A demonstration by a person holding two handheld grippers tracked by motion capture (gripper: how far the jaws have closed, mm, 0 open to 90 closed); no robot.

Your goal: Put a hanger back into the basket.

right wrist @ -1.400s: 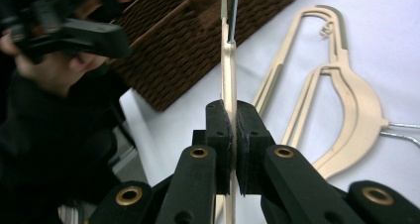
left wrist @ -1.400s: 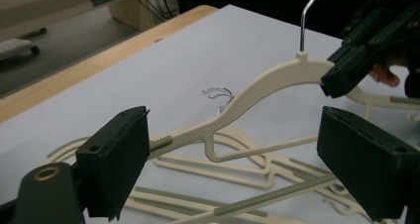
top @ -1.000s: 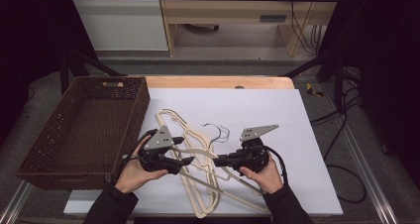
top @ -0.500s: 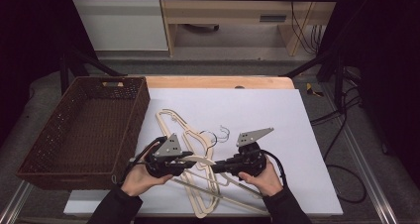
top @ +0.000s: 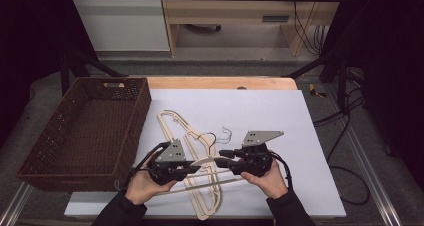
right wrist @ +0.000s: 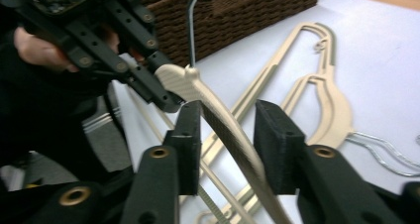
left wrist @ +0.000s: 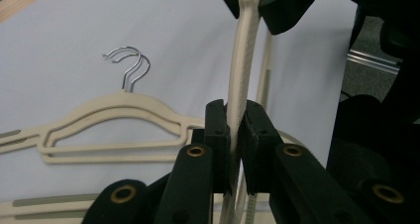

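1. Presently, left claw (left wrist: pixel 236 149): jaws just closed, pads clamped on the flat arm of the raised hanger (left wrist: pixel 242 60).
2. Right claw (right wrist: pixel 228 137): jaws just opened; the hanger's arm runs between the pads, right pad clearly apart from it.
3. Raised hanger (top: pixel 212 161): held above the surface (top: pixel 280 111) between both hands. Judged light, stiff, thin, textured, unlikely to slip; best gripped across the flat arm, near the neck.
4. Other hangers (top: pixel 175 123): lying flat.
5. Wicker basket (top: pixel 60 151): just left of them.
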